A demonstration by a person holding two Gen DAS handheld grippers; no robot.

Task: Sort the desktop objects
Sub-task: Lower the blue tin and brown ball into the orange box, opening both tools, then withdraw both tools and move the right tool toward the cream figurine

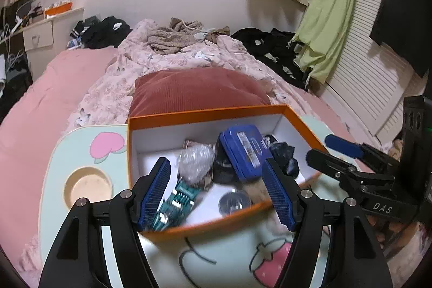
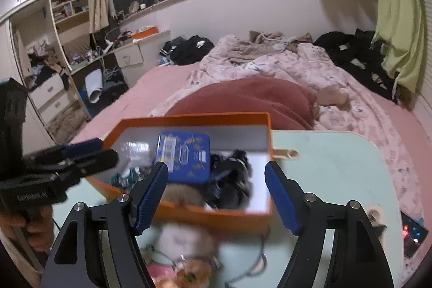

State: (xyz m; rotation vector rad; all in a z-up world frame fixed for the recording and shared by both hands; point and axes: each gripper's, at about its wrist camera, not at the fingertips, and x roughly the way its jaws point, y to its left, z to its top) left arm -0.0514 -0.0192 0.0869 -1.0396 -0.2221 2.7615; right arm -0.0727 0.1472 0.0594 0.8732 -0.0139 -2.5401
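An orange box (image 1: 205, 114) (image 2: 194, 118) with a white inside stands on a pale green lap table (image 1: 56, 153) (image 2: 324, 166). In it lie a blue case (image 1: 243, 150) (image 2: 186, 155), a clear plastic bag (image 1: 194, 161), a green circuit board (image 1: 178, 201), a glass ball (image 1: 233, 203), a black bundle (image 1: 283, 155) (image 2: 232, 180) and a brown furry piece (image 2: 183, 193). My left gripper (image 1: 216, 162) (image 2: 106, 149) hangs open over the box's near wall, holding nothing. My right gripper (image 2: 216, 166) (image 1: 321, 147) is open too, above a blurred pale plush (image 2: 186, 236) on the table.
The table rests on a pink bed, with a red pillow (image 1: 197, 91) right behind the box. A round cup recess (image 1: 87, 188) sits at the table's left. A phone (image 2: 413, 234) lies off the table's right edge. A hand (image 2: 16, 228) holds the left gripper.
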